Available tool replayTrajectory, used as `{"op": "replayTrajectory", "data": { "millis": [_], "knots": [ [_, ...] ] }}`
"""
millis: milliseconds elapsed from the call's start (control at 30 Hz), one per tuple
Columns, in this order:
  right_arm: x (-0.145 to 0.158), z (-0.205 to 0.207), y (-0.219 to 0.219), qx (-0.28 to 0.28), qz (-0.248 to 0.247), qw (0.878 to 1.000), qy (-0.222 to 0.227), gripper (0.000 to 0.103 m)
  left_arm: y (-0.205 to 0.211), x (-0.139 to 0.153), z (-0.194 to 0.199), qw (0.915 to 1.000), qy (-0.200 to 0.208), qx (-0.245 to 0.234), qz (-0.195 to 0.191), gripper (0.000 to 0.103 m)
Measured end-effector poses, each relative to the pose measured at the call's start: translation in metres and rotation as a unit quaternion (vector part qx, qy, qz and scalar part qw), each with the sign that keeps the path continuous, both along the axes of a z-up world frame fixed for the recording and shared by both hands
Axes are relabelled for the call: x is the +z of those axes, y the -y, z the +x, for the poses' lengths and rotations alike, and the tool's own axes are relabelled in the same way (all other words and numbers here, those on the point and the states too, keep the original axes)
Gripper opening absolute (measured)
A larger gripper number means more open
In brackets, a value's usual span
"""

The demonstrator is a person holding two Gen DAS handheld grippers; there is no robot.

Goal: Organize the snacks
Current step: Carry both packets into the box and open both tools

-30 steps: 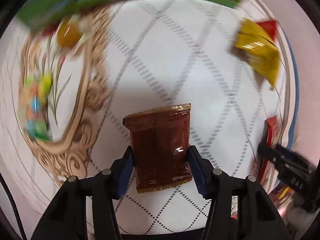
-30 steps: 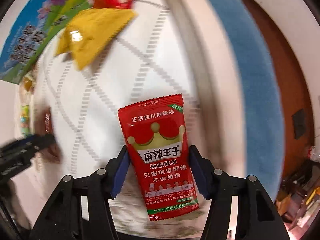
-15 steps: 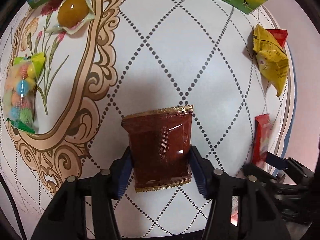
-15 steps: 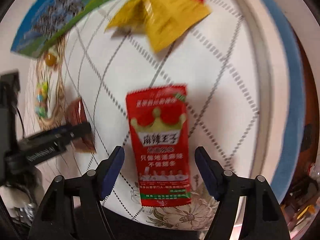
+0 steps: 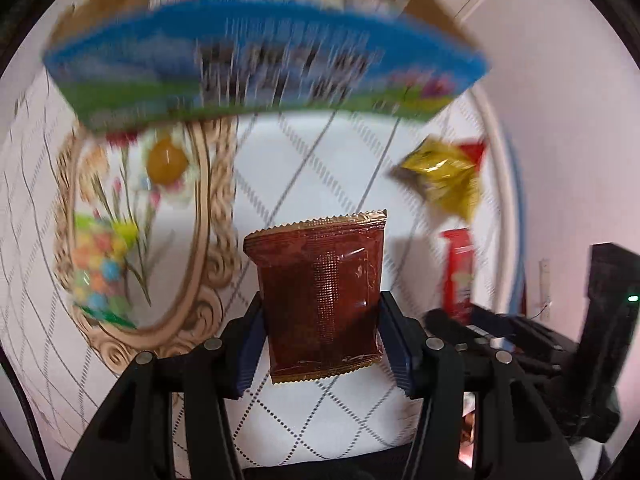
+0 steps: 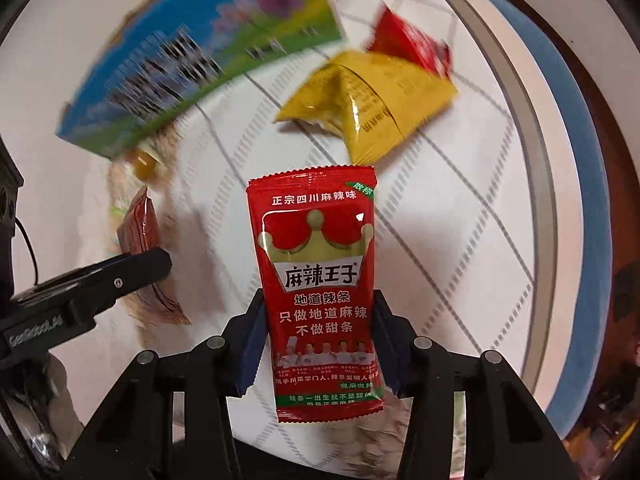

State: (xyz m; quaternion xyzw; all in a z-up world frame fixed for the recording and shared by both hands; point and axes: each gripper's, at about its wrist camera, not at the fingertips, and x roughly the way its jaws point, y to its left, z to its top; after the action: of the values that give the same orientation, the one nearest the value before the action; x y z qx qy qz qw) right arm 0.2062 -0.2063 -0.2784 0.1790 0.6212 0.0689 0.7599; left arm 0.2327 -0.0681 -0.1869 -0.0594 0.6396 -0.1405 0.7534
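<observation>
My left gripper [image 5: 324, 332] is shut on a brown foil snack packet [image 5: 320, 276], which hangs lifted above the tablecloth. My right gripper [image 6: 320, 336] has its jaws closing, and the pads press on the sides of a red spicy-strip packet [image 6: 316, 248] with a crown on it. The left view also shows that red packet [image 5: 458, 272] at the right, in the other gripper. At the left of the right view, the brown packet [image 6: 140, 228] shows beside a black finger of the left gripper.
A blue and green carton [image 5: 260, 64] stands at the far side of the round table [image 6: 540, 160]. A yellow packet [image 6: 368, 108] lies on a red one [image 6: 408, 44]. An orange jelly cup [image 5: 166, 162] and a bag of coloured candies [image 5: 100, 268] lie left.
Both grippers have risen from the table with their packets. The right jaws widened around the red packet, then closed on it again. The carton now fills more of both views.
</observation>
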Motion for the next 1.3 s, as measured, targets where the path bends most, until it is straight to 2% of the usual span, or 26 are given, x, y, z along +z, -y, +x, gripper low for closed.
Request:
{"op": "replayTrajectory", "data": {
  "millis": [133,267,333,433,533,600,667,767,867,900,933,967,1000,1067,1133,1300],
  "knots": [
    [0.033,0.021,-0.002,0.004,0.029,0.999,0.035,0.051,-0.008,0.044,0.017,0.9992,0.035,0.001,-0.020,0.051],
    [0.076,0.046,-0.004,0.003,0.063,0.995,0.073,0.051,-0.018,0.086,0.053,0.9976,0.063,0.003,-0.028,0.051],
    [0.101,0.067,-0.001,0.005,0.069,0.993,0.095,0.051,-0.027,0.099,0.067,0.9972,0.069,0.004,-0.027,0.051],
    [0.131,0.106,0.002,0.009,0.049,0.991,0.127,0.051,-0.036,0.115,0.097,0.9967,0.079,0.010,-0.014,0.051],
    [0.145,0.156,-0.006,0.013,0.012,0.989,0.147,0.051,-0.048,0.106,0.137,0.9960,0.086,0.021,0.013,0.051],
    [0.147,0.186,0.000,0.016,-0.003,0.990,0.143,0.051,-0.057,0.098,0.162,0.9963,0.075,0.033,0.025,0.051],
    [0.135,0.219,-0.002,0.018,-0.017,0.992,0.122,0.051,-0.067,0.083,0.185,0.9967,0.056,0.044,0.041,0.051],
    [0.114,0.244,0.000,0.020,-0.036,0.995,0.086,0.051,-0.078,0.057,0.212,0.9957,0.029,0.054,0.069,0.051],
    [0.098,0.251,0.003,0.020,-0.055,0.997,0.057,0.052,-0.088,0.029,0.229,0.9940,-0.002,0.060,0.091,0.052],
    [0.093,0.255,0.002,0.020,-0.063,0.996,0.052,0.061,-0.090,0.021,0.233,0.9932,-0.010,0.063,0.097,0.052],
    [0.090,0.257,0.000,0.019,-0.074,0.996,0.046,0.080,-0.094,0.013,0.235,0.9925,-0.020,0.069,0.099,0.054],
    [0.088,0.257,0.000,0.016,-0.070,0.996,0.049,0.085,-0.097,0.007,0.236,0.9919,-0.028,0.075,0.099,0.061],
    [0.088,0.257,-0.001,0.016,-0.070,0.996,0.049,0.087,-0.099,0.003,0.236,0.9918,-0.031,0.076,0.097,0.066],
    [0.082,0.259,-0.007,0.020,-0.079,0.996,0.045,0.092,-0.100,0.001,0.234,0.9921,-0.021,0.080,0.095,0.085],
    [0.081,0.260,-0.012,0.022,-0.086,0.995,0.047,0.096,-0.099,-0.001,0.231,0.9929,-0.019,0.077,0.089,0.089],
    [0.077,0.259,-0.020,0.021,-0.102,0.993,0.047,0.097,-0.096,0.001,0.224,0.9938,-0.016,0.074,0.082,0.090]
  ]
}}
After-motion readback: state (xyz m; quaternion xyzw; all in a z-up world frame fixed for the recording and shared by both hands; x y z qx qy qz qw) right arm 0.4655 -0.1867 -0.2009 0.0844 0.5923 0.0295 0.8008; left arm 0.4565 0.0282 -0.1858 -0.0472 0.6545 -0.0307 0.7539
